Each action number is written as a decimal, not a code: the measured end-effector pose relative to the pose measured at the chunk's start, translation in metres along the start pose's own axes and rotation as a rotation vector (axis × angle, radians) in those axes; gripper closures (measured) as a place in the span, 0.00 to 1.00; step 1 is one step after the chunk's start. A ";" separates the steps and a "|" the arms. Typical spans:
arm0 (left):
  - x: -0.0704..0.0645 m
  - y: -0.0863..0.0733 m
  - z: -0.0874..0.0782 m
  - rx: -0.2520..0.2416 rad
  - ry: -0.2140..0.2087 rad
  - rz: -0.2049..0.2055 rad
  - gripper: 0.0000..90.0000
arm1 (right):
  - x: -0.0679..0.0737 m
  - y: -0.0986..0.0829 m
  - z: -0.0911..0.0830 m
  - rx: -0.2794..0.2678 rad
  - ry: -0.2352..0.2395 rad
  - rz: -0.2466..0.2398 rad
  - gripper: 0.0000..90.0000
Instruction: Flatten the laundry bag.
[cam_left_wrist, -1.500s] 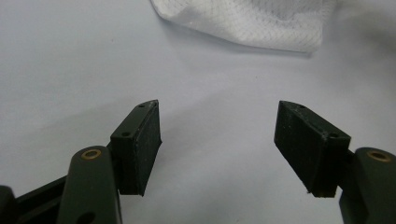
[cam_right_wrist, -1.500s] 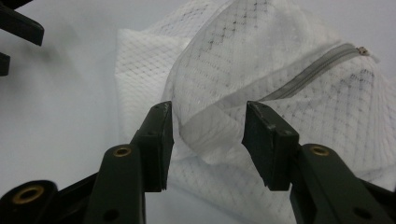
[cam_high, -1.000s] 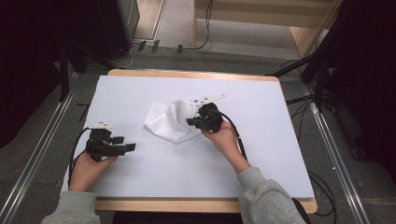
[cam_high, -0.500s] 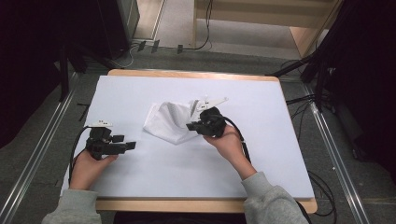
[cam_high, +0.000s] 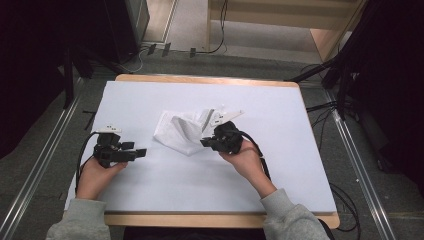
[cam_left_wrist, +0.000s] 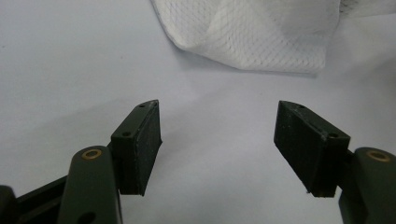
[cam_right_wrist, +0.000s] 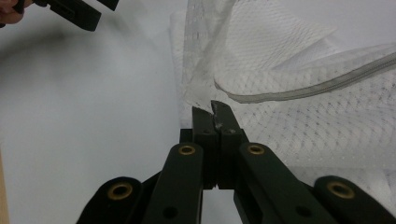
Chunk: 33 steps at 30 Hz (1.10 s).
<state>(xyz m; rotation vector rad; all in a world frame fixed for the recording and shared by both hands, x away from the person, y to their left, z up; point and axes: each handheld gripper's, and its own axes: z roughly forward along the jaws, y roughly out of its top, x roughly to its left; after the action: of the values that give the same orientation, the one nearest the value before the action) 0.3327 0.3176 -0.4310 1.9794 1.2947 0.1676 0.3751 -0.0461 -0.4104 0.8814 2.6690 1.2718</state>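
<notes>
A white mesh bag (cam_high: 181, 131) lies crumpled near the middle of the table, with a zipper edge (cam_right_wrist: 322, 83) showing in the right gripper view. My right gripper (cam_high: 206, 142) is shut on a corner of the mesh bag (cam_right_wrist: 205, 93), lifting that fold a little. My left gripper (cam_high: 140, 152) rests to the left of the bag, jaws wide open and nothing between them. In the left gripper view the mesh bag (cam_left_wrist: 252, 37) lies just ahead of the open gripper (cam_left_wrist: 219, 144), apart from it.
A white sheet (cam_high: 280, 180) covers the wooden table (cam_high: 210, 220). A white tag or strip (cam_high: 227, 116) lies by the bag's far side. Metal rails run along both sides of the table, with cables on the floor beyond.
My right gripper has drawn the bag's corner toward the near side and slightly left. The left gripper has stayed in place, open.
</notes>
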 end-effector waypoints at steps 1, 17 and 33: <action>0.000 0.000 0.000 0.001 0.000 0.002 0.36 | 0.001 -0.001 -0.001 0.000 -0.003 -0.005 1.00; 0.003 0.006 0.001 -0.019 -0.006 -0.008 0.36 | 0.016 -0.027 -0.011 0.043 0.030 0.012 1.00; 0.001 0.017 0.010 -0.014 -0.023 0.014 0.37 | 0.039 -0.052 -0.009 0.093 0.071 0.009 1.00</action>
<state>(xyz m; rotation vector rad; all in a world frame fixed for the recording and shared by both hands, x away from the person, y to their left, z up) 0.3500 0.3096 -0.4275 1.9729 1.2619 0.1597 0.3155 -0.0578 -0.4354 0.8760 2.8025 1.2119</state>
